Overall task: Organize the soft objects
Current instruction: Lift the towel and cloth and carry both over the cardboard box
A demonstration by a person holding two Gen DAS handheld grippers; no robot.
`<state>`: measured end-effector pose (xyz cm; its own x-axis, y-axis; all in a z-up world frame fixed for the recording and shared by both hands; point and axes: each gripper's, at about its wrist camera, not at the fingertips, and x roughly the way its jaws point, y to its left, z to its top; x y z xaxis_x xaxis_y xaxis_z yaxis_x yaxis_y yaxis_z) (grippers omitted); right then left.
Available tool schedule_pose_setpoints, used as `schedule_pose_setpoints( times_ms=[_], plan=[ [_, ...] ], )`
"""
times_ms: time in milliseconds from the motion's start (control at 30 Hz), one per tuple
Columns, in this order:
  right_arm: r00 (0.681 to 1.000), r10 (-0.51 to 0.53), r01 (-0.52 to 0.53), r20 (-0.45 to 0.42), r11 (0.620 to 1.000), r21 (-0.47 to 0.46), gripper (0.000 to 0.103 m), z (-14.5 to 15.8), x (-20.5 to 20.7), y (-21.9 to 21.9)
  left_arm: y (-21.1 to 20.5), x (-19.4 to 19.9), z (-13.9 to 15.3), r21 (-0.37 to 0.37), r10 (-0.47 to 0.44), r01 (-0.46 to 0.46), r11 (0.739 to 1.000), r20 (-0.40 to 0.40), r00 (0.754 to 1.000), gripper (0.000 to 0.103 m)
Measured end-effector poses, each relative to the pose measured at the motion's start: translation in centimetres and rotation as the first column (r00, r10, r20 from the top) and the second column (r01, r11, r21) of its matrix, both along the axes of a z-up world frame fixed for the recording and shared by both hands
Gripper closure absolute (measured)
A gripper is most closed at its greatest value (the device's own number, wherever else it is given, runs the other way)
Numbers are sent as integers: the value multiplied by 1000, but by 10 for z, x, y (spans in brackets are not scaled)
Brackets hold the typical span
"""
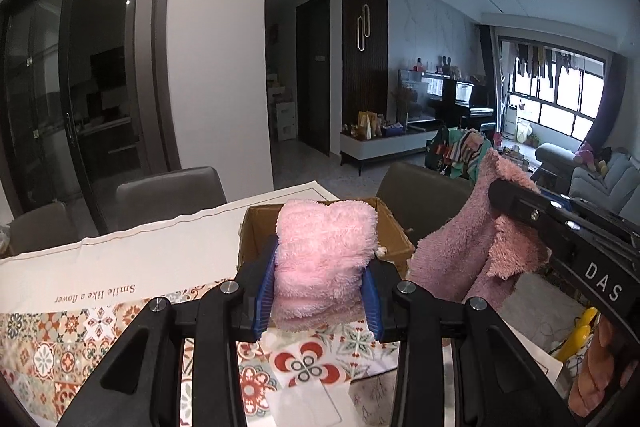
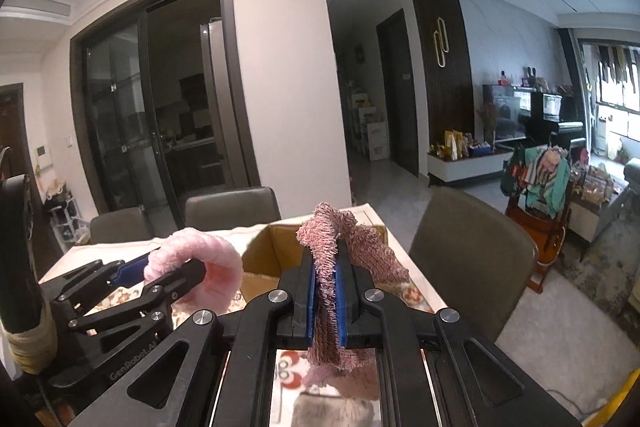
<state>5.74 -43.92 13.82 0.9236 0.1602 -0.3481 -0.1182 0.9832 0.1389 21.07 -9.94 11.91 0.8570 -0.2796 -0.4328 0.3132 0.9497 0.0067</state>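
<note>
Above box rim (image 1: 384,205), claws gripping cloths

Pale pink fluffy bundle (image 1: 324,259) — beside it, mauve towel (image 1: 460,251) draped.

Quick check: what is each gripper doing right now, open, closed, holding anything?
Left gripper: closed on a light pink fluffy cloth.
Right gripper: closed on a dusty pink fluffy cloth.
</note>
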Motion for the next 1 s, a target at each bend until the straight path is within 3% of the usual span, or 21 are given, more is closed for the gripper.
schedule_pose_setpoints(
  times_ms=[467,733,1000],
  plan=[
    [999,30,-30,16,999,-25,94,23,82,8,-8,67,6,51,0,0,999,4,1000,66],
    [998,29,-27,47,998,-54,94,34,124,7,-9,109,3,35,1,0,999,-23,1000,66],
    [999,40,-39,9,996,-74,94,16,165,13,-11,150,-15,39,-21,24,999,-80,997,66]
  ],
)
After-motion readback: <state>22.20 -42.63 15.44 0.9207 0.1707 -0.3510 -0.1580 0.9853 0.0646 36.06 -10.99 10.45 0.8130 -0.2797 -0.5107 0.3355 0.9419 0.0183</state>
